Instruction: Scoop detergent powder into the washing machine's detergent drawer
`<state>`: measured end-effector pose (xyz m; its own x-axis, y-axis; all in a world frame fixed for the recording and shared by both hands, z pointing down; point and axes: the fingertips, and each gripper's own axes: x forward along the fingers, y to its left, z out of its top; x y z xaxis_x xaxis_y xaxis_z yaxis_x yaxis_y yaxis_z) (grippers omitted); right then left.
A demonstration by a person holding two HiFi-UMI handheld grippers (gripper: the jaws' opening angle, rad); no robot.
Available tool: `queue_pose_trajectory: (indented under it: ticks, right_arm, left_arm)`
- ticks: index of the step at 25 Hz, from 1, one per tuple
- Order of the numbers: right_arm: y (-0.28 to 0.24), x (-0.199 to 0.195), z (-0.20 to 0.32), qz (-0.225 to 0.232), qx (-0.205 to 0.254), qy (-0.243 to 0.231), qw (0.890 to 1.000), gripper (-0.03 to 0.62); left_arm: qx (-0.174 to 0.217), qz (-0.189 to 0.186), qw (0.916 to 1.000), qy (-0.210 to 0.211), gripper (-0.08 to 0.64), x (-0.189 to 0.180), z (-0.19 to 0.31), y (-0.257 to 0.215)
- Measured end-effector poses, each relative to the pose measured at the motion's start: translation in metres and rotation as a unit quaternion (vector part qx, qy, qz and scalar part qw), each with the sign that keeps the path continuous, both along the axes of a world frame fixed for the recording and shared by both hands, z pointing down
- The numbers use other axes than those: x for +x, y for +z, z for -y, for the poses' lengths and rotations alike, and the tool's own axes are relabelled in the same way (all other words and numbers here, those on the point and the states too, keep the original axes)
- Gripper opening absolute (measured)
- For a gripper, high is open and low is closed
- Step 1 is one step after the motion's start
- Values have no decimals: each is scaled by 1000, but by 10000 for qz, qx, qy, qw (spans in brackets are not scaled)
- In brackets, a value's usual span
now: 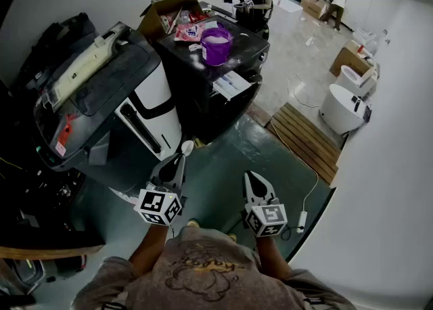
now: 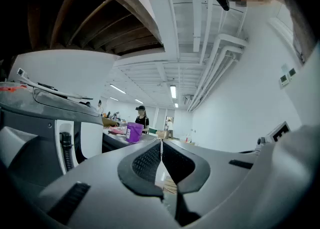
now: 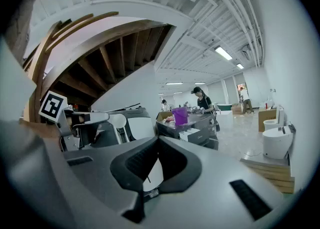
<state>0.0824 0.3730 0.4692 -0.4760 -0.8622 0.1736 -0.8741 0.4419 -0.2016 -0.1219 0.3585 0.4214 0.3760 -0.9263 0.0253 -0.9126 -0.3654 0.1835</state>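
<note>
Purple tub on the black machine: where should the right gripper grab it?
Probably its rim, from above, one jaw inside: the purple tub stands upright, open-topped, and looks too wide to span. The right gripper is shut, so open first.

dim shadowed foreground, bright ceiling lights (image 2: 172,91), fisheye warp, dark vignetted corners

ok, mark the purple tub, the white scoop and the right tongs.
purple tub (image 1: 216,49), head view, front wall.
white scoop (image 1: 187,147), head view, its bowl.
right tongs (image 1: 249,174), head view, between the closed tips.
</note>
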Motion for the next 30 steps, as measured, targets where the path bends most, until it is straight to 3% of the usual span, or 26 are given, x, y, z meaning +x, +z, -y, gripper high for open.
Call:
queue_pose_trajectory:
  ticks: [14,30]
  right_arm:
    - [11,-51,14,-129,4,70,9999,0]
    - [18,-75,41,-171,-28,187,9997,0]
  left_arm:
    - [-32,-23,9996,263,23,-44,25,10]
    - [112,-106,9984,540,23,-60,60,2]
